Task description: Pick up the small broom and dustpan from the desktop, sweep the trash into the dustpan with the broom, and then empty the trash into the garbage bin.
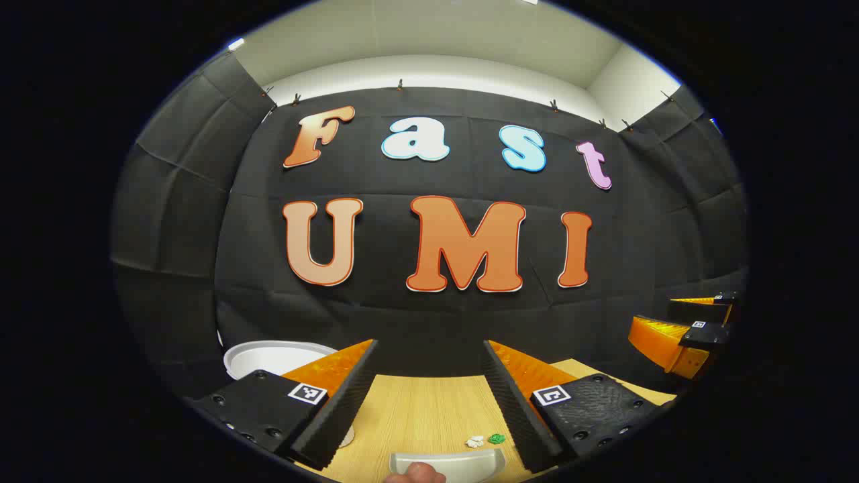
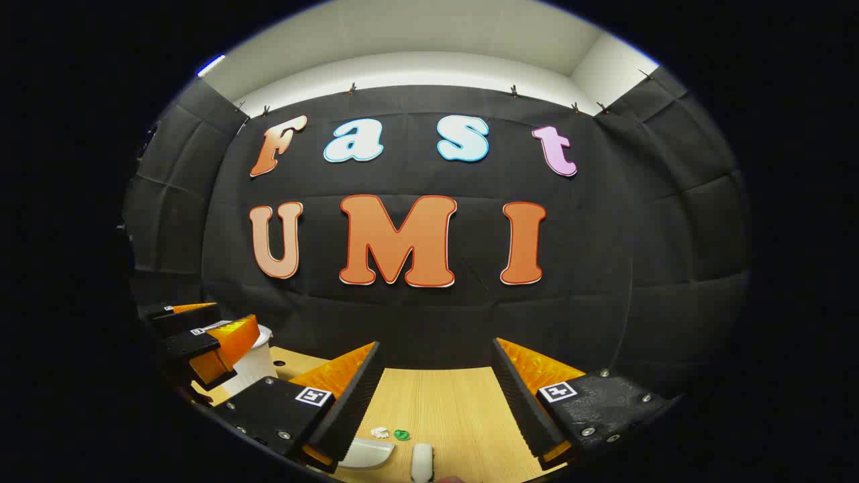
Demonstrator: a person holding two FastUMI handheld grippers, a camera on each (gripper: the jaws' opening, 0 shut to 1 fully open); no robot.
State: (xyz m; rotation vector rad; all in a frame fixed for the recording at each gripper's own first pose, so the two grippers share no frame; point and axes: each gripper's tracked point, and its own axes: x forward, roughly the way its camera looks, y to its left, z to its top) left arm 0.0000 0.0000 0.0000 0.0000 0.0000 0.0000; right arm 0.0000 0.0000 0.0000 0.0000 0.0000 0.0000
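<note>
On the desktop (image 2: 463,416), dustpan (image 1: 448,463) and trash (image 1: 484,440) lie below both grippers, left (image 1: 429,396) and right (image 2: 436,399), jaws spread empty, evidently poised for pickup; bin (image 1: 268,355) stands left.

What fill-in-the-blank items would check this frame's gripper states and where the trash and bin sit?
1. The left gripper and right gripper both have their fingers ____.
2. The white crumpled scrap and green crumpled scrap lie on the light ____ desktop.
3. In the left gripper view, the white round garbage bin sits to the ____ of that gripper's fingers.
4. Neither gripper holds the grey plastic dustpan, which lies ____ the scraps.

Missing words: open; wooden; left; near
</note>
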